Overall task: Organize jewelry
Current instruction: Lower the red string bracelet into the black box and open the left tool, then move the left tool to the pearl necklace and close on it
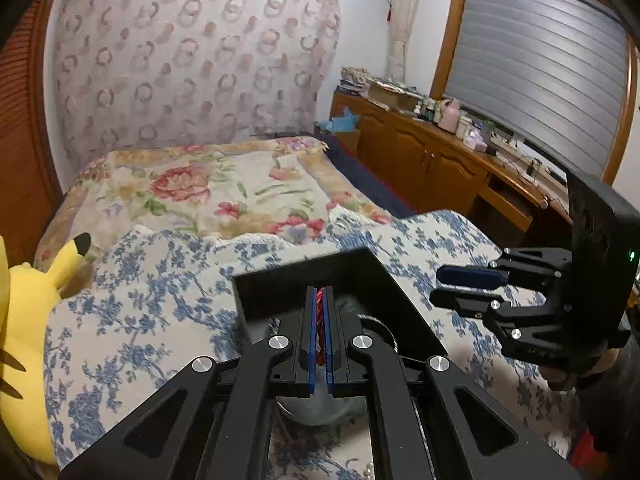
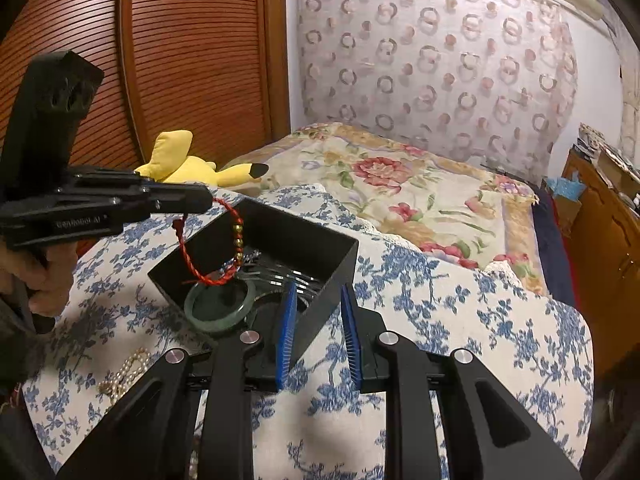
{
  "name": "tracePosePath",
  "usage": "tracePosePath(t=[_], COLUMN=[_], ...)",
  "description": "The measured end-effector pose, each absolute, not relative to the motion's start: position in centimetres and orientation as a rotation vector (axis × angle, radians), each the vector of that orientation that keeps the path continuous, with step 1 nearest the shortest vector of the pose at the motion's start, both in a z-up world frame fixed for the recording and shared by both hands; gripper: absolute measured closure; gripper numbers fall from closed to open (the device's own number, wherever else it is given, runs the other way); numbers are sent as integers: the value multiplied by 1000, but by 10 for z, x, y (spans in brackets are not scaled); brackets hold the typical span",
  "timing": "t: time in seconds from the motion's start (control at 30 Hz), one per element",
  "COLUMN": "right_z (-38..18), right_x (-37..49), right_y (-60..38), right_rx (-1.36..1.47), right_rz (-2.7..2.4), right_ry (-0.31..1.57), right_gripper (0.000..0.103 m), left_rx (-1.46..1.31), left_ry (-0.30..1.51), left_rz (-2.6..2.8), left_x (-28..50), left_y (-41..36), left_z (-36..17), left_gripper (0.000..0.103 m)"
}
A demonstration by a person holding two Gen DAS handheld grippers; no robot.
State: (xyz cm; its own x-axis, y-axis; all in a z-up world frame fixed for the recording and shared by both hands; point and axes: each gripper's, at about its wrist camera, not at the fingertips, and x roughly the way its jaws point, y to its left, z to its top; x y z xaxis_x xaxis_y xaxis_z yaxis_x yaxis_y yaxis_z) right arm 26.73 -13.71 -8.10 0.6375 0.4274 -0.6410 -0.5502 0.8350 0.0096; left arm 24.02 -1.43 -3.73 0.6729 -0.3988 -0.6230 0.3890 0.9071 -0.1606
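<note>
My left gripper is shut on a red braided cord bracelet. In the right wrist view the left gripper holds the bracelet, with gold beads, dangling over the open black box. A green jade bangle and silver bangles lie inside the box. My right gripper is open and empty, its jaws either side of the box's near right wall. It also shows in the left wrist view, to the right of the box.
The box sits on a blue-floral cloth on the bed. A pearl necklace lies on the cloth at front left. A yellow plush toy lies behind. A wooden cabinet stands at right.
</note>
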Motion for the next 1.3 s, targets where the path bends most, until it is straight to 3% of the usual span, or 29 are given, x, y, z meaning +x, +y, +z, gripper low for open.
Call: tracePosePath(t=[0.23,0.3,0.37,0.43,0.5,0.63,0.7,0.83,1.1,1.3], right_z=[-84,-85,-85,-85,-86,-90,-94,-106,-132,-144], right_x=[253,247,239,232,224,207,202,189,178,183], right_y=[-138,-140,-141,-143,-145,-149,-151,-155,-154,-150], right_rx=[-193,-189,-185,-177,-171,-162,-163,-159,-147,-131], right_rz=[558,556,554,553,550,548,545,541,550,563], right_ry=[679,678,675,673,671,682,695,730,815,873], right_gripper=[78,78,78,78,78,78,78,78,78,78], left_rx=[17,25,31,30,25,25,24,27,15,49], left_ry=[728,728,718,716,712,712,714,727,763,803], left_rz=[-439,-426,-417,-406,-394,-365,-352,-329,-295,-259], left_x=[226,221,214,207,197,180,172,154,128,122], left_y=[-26,-25,-24,-21,-17,-9,-5,2,15,20], left_z=[-44,-44,-42,-41,-41,-44,-48,-60,-89,-103], left_gripper=[100,80,68,66,57,54,43,42,22,20])
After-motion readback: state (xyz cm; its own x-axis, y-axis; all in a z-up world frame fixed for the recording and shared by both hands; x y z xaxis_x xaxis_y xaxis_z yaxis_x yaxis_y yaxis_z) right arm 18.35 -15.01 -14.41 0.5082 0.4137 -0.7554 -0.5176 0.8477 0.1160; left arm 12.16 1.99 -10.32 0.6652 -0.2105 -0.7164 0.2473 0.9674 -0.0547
